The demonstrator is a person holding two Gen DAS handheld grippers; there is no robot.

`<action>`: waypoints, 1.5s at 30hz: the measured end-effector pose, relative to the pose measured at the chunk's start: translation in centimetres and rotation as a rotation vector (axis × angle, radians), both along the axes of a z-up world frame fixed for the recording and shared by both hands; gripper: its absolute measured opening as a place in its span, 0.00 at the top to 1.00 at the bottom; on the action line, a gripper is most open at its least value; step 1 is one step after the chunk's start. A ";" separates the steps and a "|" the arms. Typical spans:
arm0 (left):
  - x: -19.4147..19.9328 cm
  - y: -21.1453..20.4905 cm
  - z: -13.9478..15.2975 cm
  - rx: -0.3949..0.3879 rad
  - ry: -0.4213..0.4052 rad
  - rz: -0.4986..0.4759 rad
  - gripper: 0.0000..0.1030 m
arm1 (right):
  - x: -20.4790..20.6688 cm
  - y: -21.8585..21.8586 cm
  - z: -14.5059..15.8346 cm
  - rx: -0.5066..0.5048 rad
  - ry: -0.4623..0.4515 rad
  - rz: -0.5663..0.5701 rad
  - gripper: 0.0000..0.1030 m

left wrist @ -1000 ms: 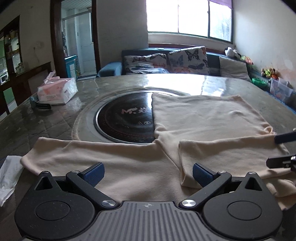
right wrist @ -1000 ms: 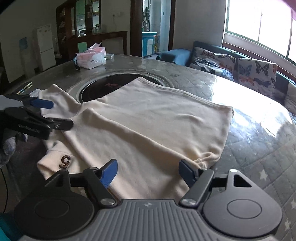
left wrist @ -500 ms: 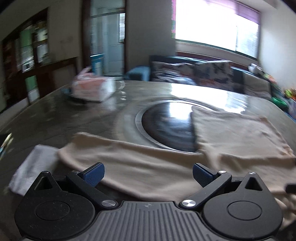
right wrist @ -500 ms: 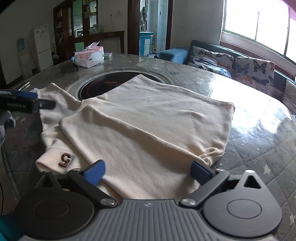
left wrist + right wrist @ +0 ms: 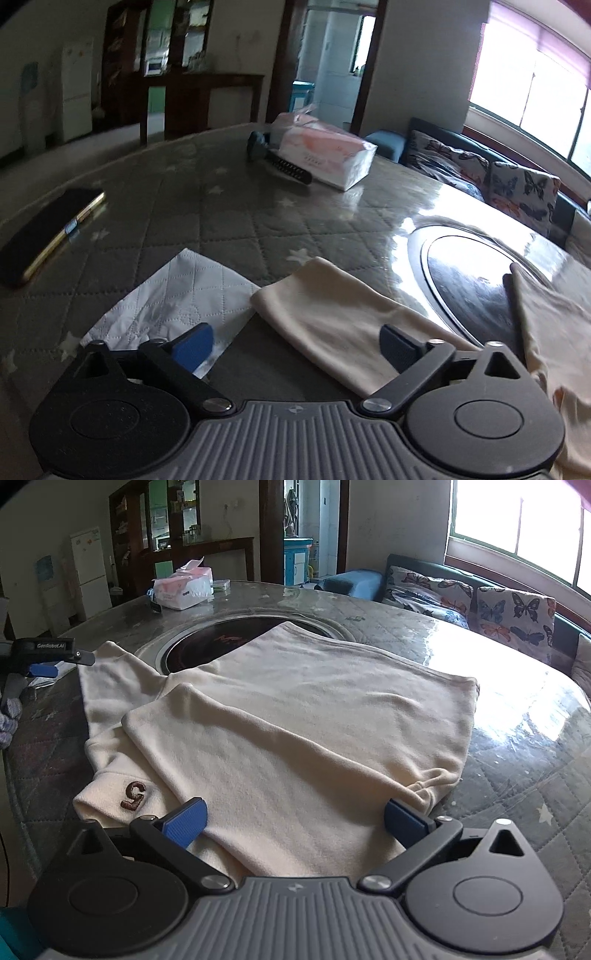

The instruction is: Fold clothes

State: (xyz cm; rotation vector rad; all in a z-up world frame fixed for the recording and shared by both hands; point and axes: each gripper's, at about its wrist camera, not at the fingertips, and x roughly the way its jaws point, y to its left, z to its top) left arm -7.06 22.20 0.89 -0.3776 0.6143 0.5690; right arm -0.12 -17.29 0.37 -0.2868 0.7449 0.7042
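A cream sweater [image 5: 295, 709] lies flat on the round table, one sleeve folded across its body and a brown "5" on the collar [image 5: 133, 790]. My right gripper [image 5: 295, 821] hovers open over the sweater's near edge, nothing pressed between its blue pads. The other sleeve [image 5: 332, 310] stretches out to the left. My left gripper [image 5: 295, 347] points down at that sleeve's cuff, its jaws wide and closing, with the cuff lying between them and untouched by the pads. In the right wrist view the left gripper [image 5: 70, 662] shows at the far left, beside the sleeve's end.
A white paper napkin [image 5: 177, 299] lies just left of the cuff. A dark phone [image 5: 48, 232] sits near the table's left edge. A tissue pack [image 5: 325, 155] and a black comb [image 5: 284, 166] are farther back. A round cooktop [image 5: 472, 280] is set in the table's middle.
My left gripper has swung left from the sweater's body to the cuff of the outstretched sleeve and rolled. The right gripper's jaws have spread wider while it stayed in place.
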 end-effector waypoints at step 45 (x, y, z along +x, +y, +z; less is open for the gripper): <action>0.0 -8.9 8.8 0.000 -0.290 -0.364 0.94 | -0.5 0.5 -0.1 -0.002 -0.021 0.021 0.00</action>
